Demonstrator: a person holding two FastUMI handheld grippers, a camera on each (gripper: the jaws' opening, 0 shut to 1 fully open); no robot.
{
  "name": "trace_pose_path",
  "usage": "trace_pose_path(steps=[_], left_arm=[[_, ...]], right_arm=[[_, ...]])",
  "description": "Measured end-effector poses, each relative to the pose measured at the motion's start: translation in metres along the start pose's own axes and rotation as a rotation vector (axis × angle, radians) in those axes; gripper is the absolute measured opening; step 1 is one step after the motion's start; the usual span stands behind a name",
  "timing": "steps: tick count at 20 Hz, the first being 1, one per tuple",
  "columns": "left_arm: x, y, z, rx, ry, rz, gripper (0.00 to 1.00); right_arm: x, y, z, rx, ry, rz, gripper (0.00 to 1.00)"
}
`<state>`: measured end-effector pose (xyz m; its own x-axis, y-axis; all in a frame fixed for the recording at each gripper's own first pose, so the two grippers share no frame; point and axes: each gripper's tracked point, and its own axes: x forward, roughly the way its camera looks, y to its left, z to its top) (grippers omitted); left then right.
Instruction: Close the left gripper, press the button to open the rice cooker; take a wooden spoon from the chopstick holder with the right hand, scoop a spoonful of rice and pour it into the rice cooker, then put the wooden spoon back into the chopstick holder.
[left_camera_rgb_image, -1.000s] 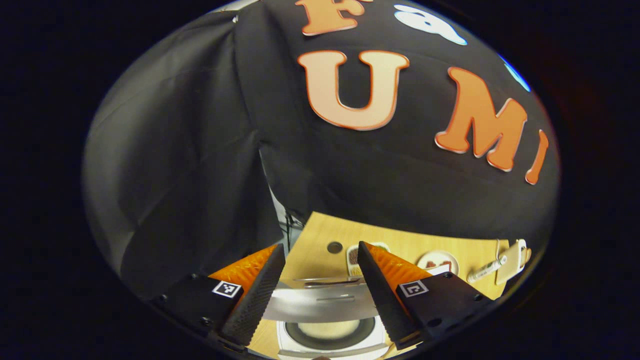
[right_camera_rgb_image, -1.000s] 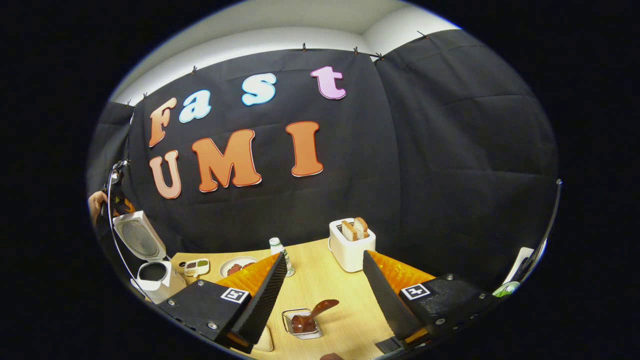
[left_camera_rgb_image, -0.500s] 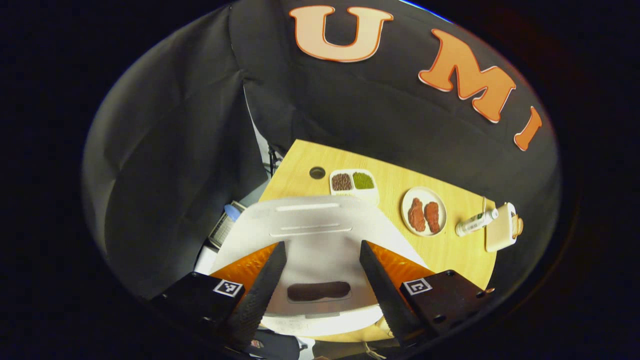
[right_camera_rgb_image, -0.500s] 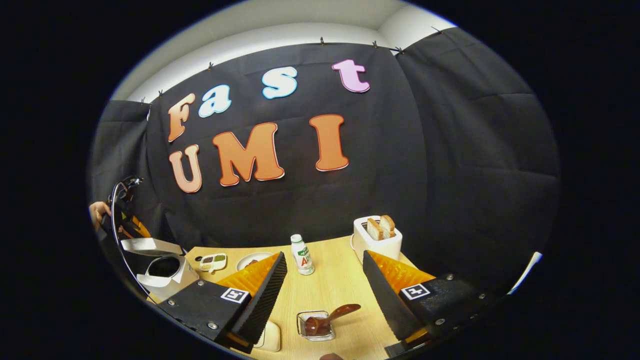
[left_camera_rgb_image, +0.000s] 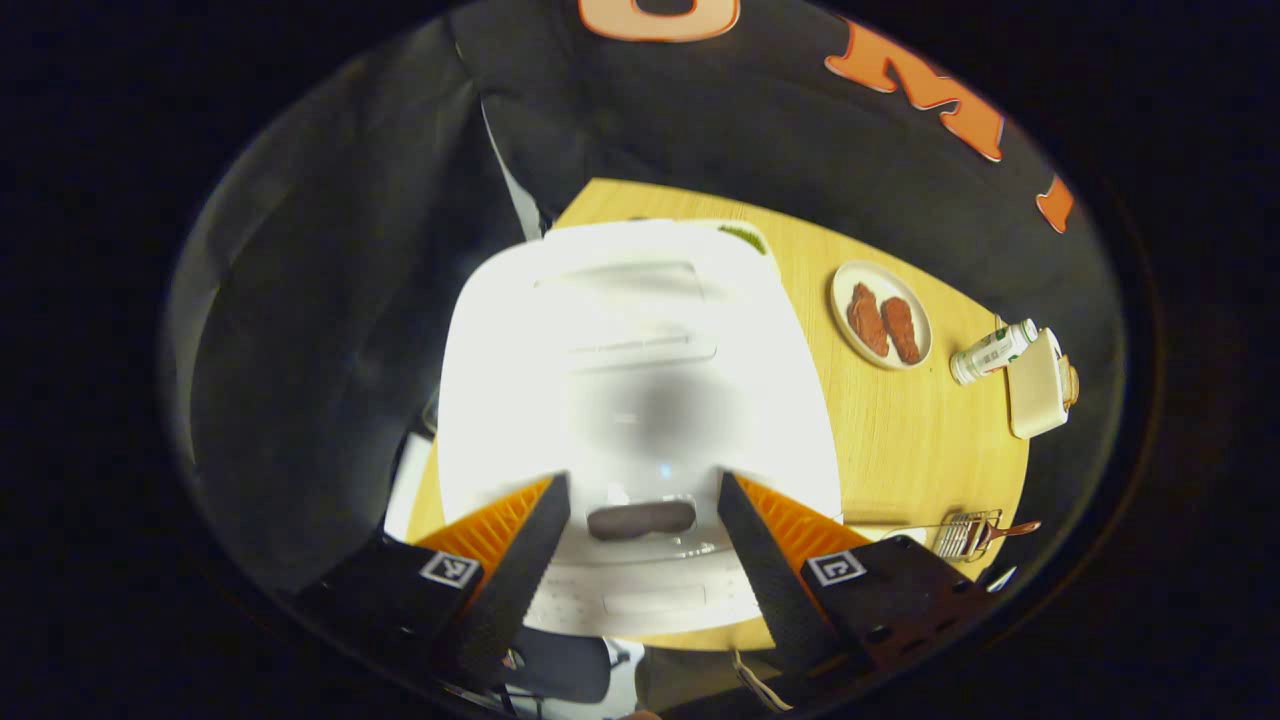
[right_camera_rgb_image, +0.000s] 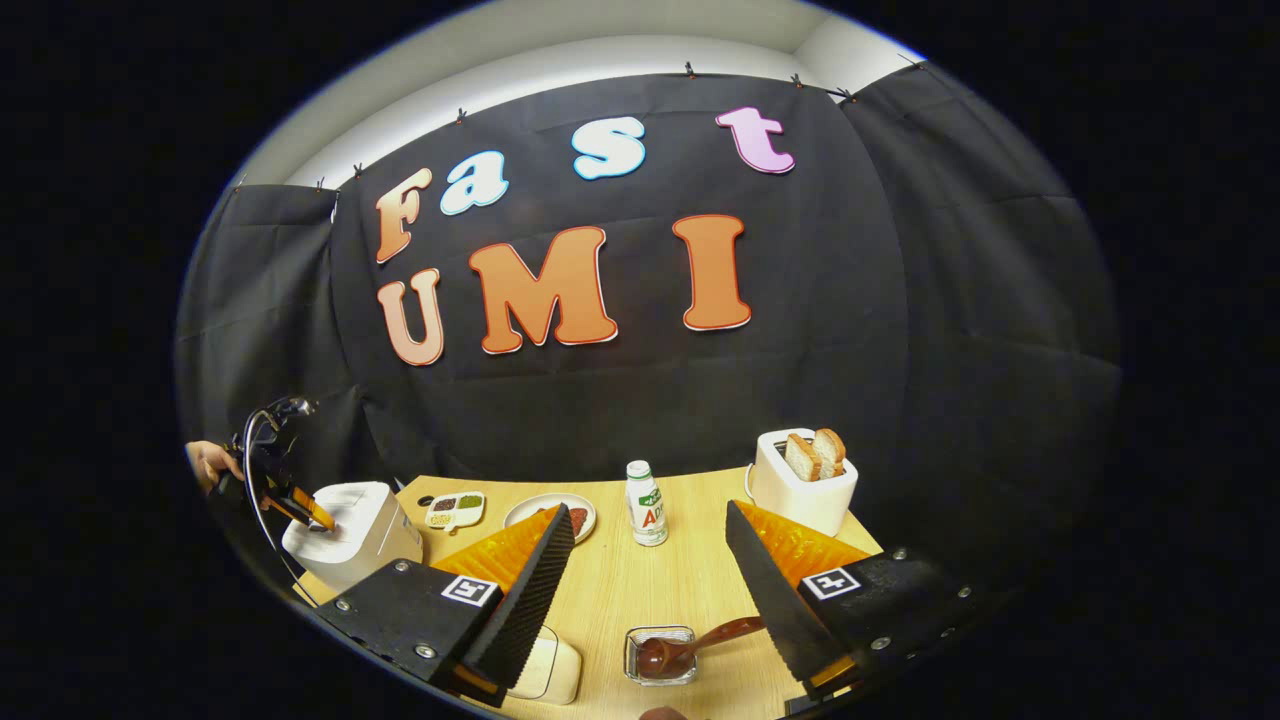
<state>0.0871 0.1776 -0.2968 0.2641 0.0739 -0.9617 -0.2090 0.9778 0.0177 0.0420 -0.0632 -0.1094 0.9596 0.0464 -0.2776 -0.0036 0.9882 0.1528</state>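
The white rice cooker (left_camera_rgb_image: 640, 340) lies right under my left gripper (left_camera_rgb_image: 640, 485), its lid down and glaring bright. The left gripper stands open over the cooker's front, with a dark oval button (left_camera_rgb_image: 640, 520) between the fingers. In the right gripper view the same cooker (right_camera_rgb_image: 350, 530) sits at the table's left end, with the left gripper (right_camera_rgb_image: 300, 505) and a hand above it. My right gripper (right_camera_rgb_image: 650, 510) hangs open above the table. Below it the wooden spoon (right_camera_rgb_image: 700, 640) rests in a small wire holder (right_camera_rgb_image: 660, 655).
A plate of meat (right_camera_rgb_image: 545, 512), a small bottle (right_camera_rgb_image: 647, 503), a toaster (right_camera_rgb_image: 803, 485) with bread and a divided dish (right_camera_rgb_image: 453, 508) stand along the back of the wooden table (right_camera_rgb_image: 620, 590). A white container (right_camera_rgb_image: 550, 670) sits by the right gripper's left finger.
The rice cooker's lid has swung from upright to fully down under the left gripper, which tilted down after it. The right gripper has drifted, bringing the spoon holder closer.
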Motion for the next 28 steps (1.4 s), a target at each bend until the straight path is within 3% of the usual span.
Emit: trace_pose_path(steps=[5,7,9,13,18,22,28], left_arm=[[-0.009,0.004,-0.003,-0.056,-0.037,0.023,1.0],[-0.019,0.007,0.008,-0.045,-0.11,0.035,1.0],[-0.039,0.011,0.021,-0.004,-0.215,0.059,0.99],[-0.109,-0.007,0.046,0.041,-0.451,0.038,0.99],[-0.188,-0.036,0.073,0.023,-0.765,-0.026,0.99],[-0.253,-0.041,0.08,0.008,-1.033,-0.026,0.99],[-0.302,-0.063,0.056,0.015,-1.286,-0.034,0.99]], right_arm=[[0.005,0.021,0.017,-0.032,-0.029,0.047,0.95],[0.006,0.031,0.025,-0.049,-0.04,0.062,0.95],[0.006,0.04,0.038,-0.078,-0.064,0.07,0.95],[0.006,0.065,0.067,-0.144,-0.135,0.091,0.95],[0.003,0.098,0.101,-0.192,-0.252,0.103,0.95],[-0.006,0.123,0.129,-0.184,-0.342,0.131,0.95],[-0.009,0.143,0.116,-0.227,-0.349,0.158,0.95]])
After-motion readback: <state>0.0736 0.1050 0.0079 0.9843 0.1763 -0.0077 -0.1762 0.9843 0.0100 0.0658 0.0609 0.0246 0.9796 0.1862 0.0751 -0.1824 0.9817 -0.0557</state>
